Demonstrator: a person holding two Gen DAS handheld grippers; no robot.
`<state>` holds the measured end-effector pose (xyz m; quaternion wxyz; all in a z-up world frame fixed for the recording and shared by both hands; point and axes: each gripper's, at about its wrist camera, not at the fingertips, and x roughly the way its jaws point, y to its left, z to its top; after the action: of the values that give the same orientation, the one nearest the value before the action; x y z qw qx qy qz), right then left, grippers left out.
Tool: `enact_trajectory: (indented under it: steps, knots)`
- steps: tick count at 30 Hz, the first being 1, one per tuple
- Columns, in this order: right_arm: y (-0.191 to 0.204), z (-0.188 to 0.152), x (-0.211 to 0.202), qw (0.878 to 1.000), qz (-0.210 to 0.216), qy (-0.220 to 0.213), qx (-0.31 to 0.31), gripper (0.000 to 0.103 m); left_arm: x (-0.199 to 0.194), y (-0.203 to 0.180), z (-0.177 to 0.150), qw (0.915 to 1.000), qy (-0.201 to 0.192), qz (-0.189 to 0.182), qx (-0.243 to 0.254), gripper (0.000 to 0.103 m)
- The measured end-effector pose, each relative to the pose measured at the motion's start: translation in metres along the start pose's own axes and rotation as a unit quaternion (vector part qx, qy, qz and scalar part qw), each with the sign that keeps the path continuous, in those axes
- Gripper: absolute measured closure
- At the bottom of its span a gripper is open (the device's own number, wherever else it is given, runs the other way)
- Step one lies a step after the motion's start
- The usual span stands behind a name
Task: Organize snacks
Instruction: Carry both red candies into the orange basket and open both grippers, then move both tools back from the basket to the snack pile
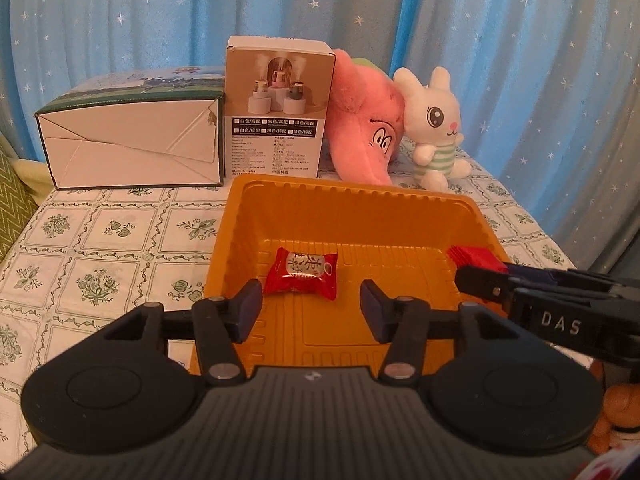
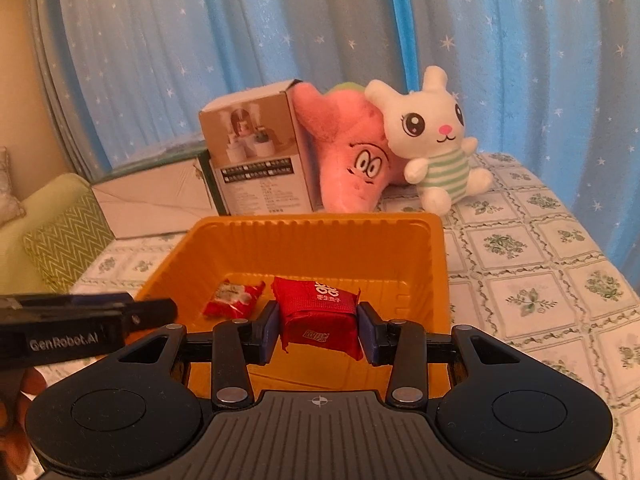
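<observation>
Floral tablecloth (image 1: 120, 236), orange tray (image 1: 352, 208), right claw (image 2: 319, 326) gripping red packet (image 2: 318, 316)

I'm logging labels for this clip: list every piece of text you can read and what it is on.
"DAS": side of the right gripper.
"GenRobot.AI": side of the left gripper.
"中国制造": bottom of the humidifier box; its colour options and spec lines are too small to read.
Small candy in the orange tray: white characters, blurred.
Red packet between the right gripper's pads: white characters, too blurred to read reliably.
</observation>
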<state>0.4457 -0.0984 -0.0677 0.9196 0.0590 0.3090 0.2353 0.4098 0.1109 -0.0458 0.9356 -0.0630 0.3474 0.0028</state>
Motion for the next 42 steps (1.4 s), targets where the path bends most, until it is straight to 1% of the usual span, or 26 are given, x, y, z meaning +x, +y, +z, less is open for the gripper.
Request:
enact_trajectory:
  steps: [1,3,4,8,13,17,23,26,32,37,42]
  knots:
    - [0.000,0.000,0.000,1.000,0.006,-0.006,0.004,0.049,0.000,0.000,0.000,1.0000,0.000,0.002,0.003,0.053]
    - [-0.003,0.002,-0.004,0.999,0.018,-0.024,0.016,0.038,-0.001,0.000,-0.001,1.0000,0.000,0.005,0.008,0.053]
    - [-0.004,0.003,-0.006,0.999,0.020,-0.030,0.018,0.037,-0.002,0.000,-0.001,0.9999,0.000,0.008,0.009,0.053]
    - [-0.006,0.007,-0.010,0.999,0.001,-0.034,0.014,0.037,-0.004,0.001,-0.002,0.9999,0.001,0.009,0.006,0.053]
    - [-0.009,0.005,-0.017,0.999,-0.013,-0.035,0.006,0.037,-0.010,-0.002,-0.003,0.9999,-0.005,0.009,0.011,0.053]
    - [-0.010,0.005,-0.033,0.998,-0.024,-0.050,0.003,0.037,-0.020,-0.007,-0.005,0.9998,-0.011,0.005,0.015,0.053]
    - [-0.006,-0.003,-0.069,0.997,-0.031,-0.063,0.007,0.037,-0.050,-0.017,-0.020,0.9996,-0.025,-0.006,0.013,0.054]
    - [-0.001,-0.013,-0.093,0.997,-0.031,-0.065,0.009,0.037,-0.069,-0.021,-0.030,0.9994,-0.031,-0.009,0.011,0.054]
    - [0.008,-0.040,-0.145,0.996,-0.044,-0.072,0.002,0.037,-0.119,-0.033,-0.059,0.9990,-0.041,-0.019,0.003,0.054]
    - [0.012,-0.072,-0.190,0.997,-0.046,-0.063,0.012,0.037,-0.159,-0.041,-0.092,0.9991,-0.035,-0.020,-0.006,0.054]
    - [0.018,-0.111,-0.230,0.997,-0.049,-0.044,0.030,0.037,-0.194,-0.047,-0.126,0.9993,-0.024,-0.026,-0.013,0.054]
